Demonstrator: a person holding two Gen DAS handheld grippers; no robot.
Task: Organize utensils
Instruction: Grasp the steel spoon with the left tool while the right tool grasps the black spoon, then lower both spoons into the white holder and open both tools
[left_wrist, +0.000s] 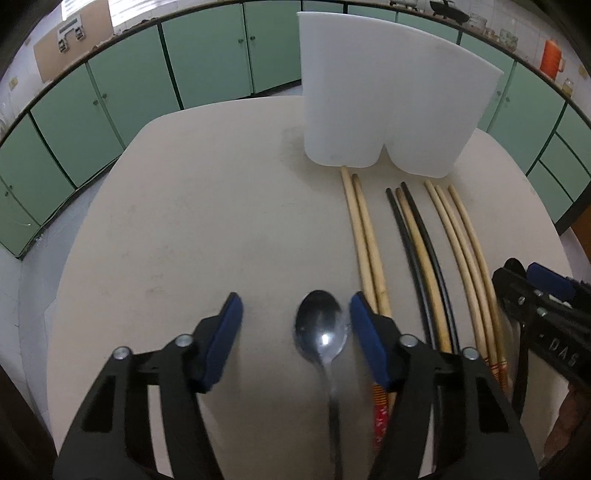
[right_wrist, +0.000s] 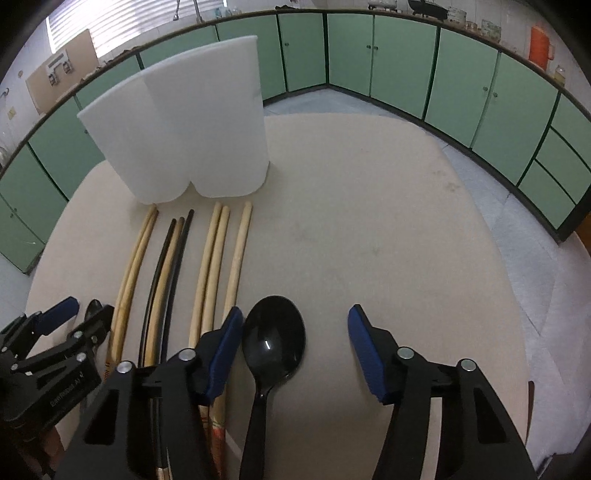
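Straddling a metal spoon (left_wrist: 320, 329) that lay flat on the beige counter (left_wrist: 192, 229), the left hand-held gripper (left_wrist: 295, 321) stood partly spread, its right pad just beside the bowl and its left pad well clear, nothing gripped. The right hand-held gripper (right_wrist: 295, 325) likewise bracketed a black plastic spoon (right_wrist: 274, 338), jaws half apart, left pad almost touching the bowl, right pad well away. Between the two spoons lay a row of chopsticks (left_wrist: 417, 236), pale and black, tips pointing at a white two-lobed holder (left_wrist: 388, 99) standing upright farther back, with green cabinets (right_wrist: 399, 59) beyond.
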